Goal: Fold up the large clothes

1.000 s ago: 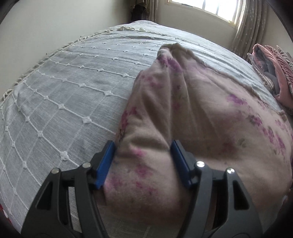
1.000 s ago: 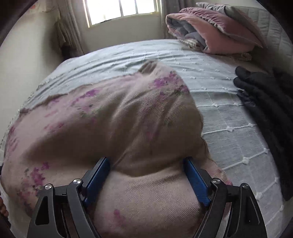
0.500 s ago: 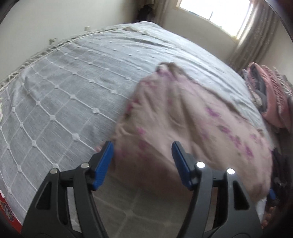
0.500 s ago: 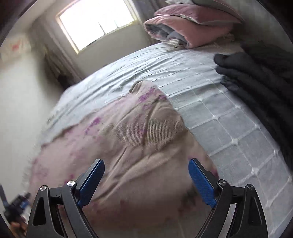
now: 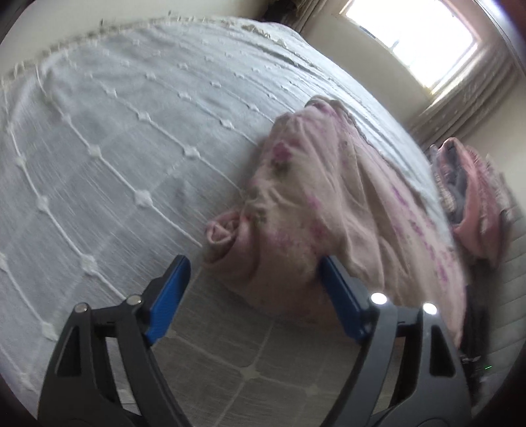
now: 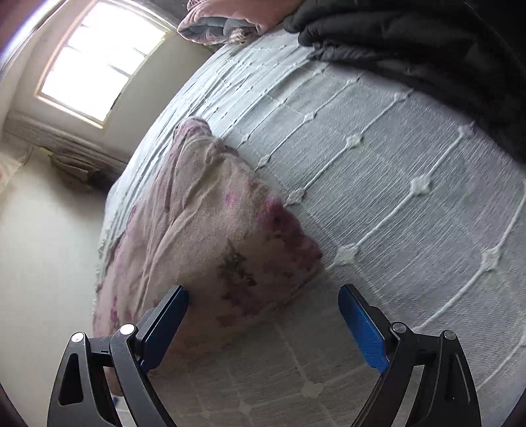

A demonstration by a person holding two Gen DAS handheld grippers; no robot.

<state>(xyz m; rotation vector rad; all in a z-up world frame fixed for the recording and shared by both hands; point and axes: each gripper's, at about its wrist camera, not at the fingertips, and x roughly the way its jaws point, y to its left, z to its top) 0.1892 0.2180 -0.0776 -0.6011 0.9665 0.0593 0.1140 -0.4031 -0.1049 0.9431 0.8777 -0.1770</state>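
Observation:
A large beige garment with pink-purple flowers (image 5: 332,203) lies in a rumpled, folded strip on the grey quilted bedspread (image 5: 115,157). It also shows in the right wrist view (image 6: 203,230). My left gripper (image 5: 254,279) is open and empty, its blue pads just short of the garment's near left end. My right gripper (image 6: 263,308) is open and empty, just short of the garment's near right end. Neither gripper holds cloth.
A pile of folded pink and grey bedding (image 5: 473,197) lies at the head of the bed, also in the right wrist view (image 6: 223,23). A black padded garment (image 6: 427,56) lies at the bed's right. A window (image 6: 102,59) and wall are beyond.
Both grippers have let go of the garment and pulled back from it. The cloth now lies slumped on the bed. Both cameras have tilted outward.

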